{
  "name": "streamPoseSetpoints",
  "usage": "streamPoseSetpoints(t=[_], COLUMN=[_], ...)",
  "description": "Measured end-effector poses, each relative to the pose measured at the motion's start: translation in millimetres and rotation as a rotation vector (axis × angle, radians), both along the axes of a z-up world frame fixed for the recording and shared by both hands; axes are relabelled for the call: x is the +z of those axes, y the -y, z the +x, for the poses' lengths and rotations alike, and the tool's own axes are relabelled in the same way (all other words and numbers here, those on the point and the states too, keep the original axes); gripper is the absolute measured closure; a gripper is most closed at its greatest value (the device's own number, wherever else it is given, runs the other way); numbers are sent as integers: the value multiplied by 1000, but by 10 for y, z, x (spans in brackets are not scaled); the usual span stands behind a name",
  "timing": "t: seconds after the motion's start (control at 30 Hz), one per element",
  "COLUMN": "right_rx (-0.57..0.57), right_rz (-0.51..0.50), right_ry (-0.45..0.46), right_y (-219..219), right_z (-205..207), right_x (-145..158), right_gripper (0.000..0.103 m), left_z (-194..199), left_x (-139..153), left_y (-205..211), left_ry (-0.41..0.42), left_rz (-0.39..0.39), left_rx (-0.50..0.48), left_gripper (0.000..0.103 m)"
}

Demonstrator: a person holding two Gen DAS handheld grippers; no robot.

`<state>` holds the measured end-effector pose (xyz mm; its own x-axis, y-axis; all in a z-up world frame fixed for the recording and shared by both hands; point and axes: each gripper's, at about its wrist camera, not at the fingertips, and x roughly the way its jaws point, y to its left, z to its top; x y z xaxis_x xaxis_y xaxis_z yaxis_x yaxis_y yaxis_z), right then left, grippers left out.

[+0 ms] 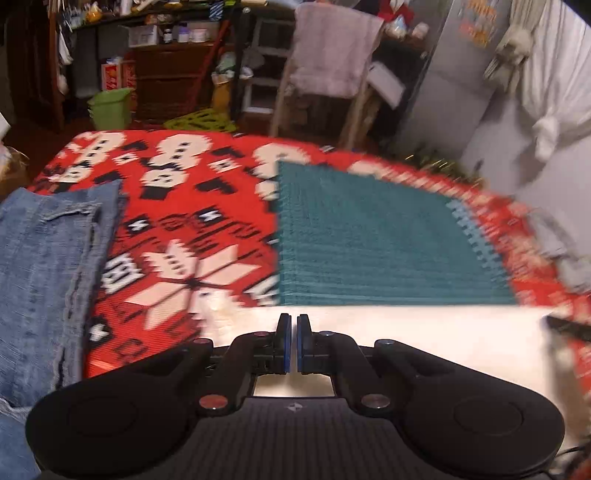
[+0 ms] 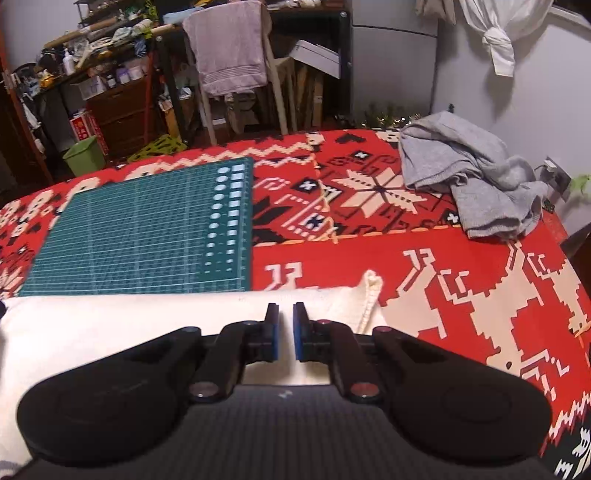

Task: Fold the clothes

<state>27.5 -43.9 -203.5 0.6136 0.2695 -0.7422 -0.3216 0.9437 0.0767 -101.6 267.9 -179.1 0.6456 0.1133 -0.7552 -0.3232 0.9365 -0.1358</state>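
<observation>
Nearby, both tongs (image 1: 290,343) (image 2: 285,332) hover nearly closed over white cloth (image 2: 110,325).

Words to read: none can be read in either view.
Green mat (image 2: 147,229): it has white grid lines and rows of white circles and squares, but any numbers on it are too small to read.
Red and white box (image 2: 83,127): it stands on the floor by the shelves; there is print on it, but it is too blurry to read.
Tall grey cabinet (image 1: 461,74): orange marks sit near its top; they are smeared and cannot be read.
Bottles on the shelf (image 1: 184,35): they have labels, but these are too small to read.
Red patterned cloth (image 2: 443,258): it shows only shapes like stars and zigzags, no letters.
</observation>
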Motion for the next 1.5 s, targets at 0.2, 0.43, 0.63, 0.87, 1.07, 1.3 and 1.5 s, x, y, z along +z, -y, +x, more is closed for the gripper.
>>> streamPoseSetpoints(t=[0.2, 0.43, 0.63, 0.87, 1.07, 1.3, 1.5], right_rx=[-50, -102, -101, -82, -96, -126, -134], right_rz=[-31, -34, -29, -4, -25, 70, 86], right_ry=[19, 50, 41, -13, -30, -31, -56], right_y=[186, 418, 461, 333, 258, 345, 259], right_z=[77, 20, 52, 235, 300, 556, 830], right_x=[-1, 125, 106, 7, -36, 104, 11], right_gripper=[97, 68, 47, 54, 92, 95, 94], left_z=[-137, -246, -183, 4, 47, 121, 343], left_x=[-19, 94, 125, 21, 35, 152, 47], left_y=[-161, -325, -361, -388, -261, -261, -391], left_ry=[1, 8, -3, -81, -64, 1, -25], left_rz=[23, -1, -13, -54, 3, 57, 38], left_rx=[26, 95, 92, 118, 120, 152, 162], left_gripper=[100, 75, 63, 60, 92, 93, 93])
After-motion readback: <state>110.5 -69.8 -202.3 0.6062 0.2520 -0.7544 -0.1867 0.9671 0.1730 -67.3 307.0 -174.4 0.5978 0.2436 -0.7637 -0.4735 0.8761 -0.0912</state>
